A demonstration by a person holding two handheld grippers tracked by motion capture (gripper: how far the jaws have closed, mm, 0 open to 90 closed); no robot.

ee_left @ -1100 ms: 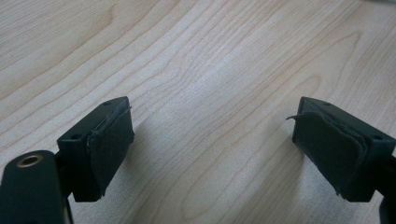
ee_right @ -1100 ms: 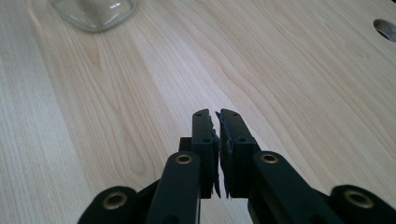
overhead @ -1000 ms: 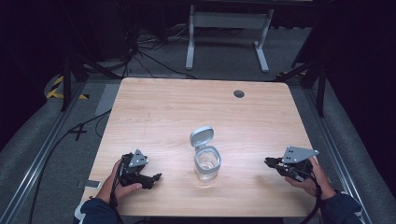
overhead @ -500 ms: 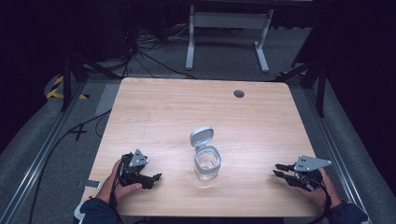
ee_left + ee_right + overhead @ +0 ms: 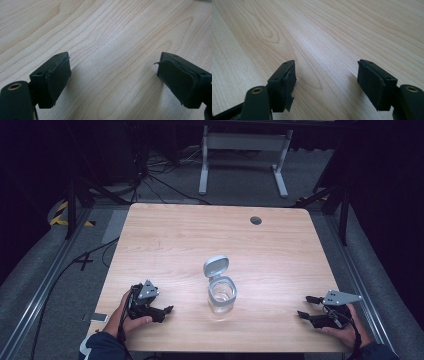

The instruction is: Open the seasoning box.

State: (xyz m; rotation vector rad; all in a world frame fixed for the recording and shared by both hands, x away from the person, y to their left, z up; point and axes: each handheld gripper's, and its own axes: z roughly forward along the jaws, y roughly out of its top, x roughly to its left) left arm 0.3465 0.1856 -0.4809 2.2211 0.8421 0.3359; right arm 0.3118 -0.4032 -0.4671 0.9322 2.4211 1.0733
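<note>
Wood-grained and pale, the desk point(image 5: 175, 245) is carrying a clear jar point(image 5: 221, 295) near its front middle in the high view, with the jar's grey hinged lid point(image 5: 215, 266) standing open behind its mouth. Near the front left corner the left tool point(image 5: 162, 310) is resting in the person's left hand point(image 5: 131, 319), and near the front right corner the right tool point(image 5: 306, 306) is lying in the right hand point(image 5: 344, 330), both well apart from the jar. Along the left gripper view, the left tool's pads point(image 5: 59, 76) are standing wide apart with bare desk between them. Along the right gripper view, the right tool's pads point(image 5: 372, 85) are likewise gaping over bare wood, gripping nothing.
</note>
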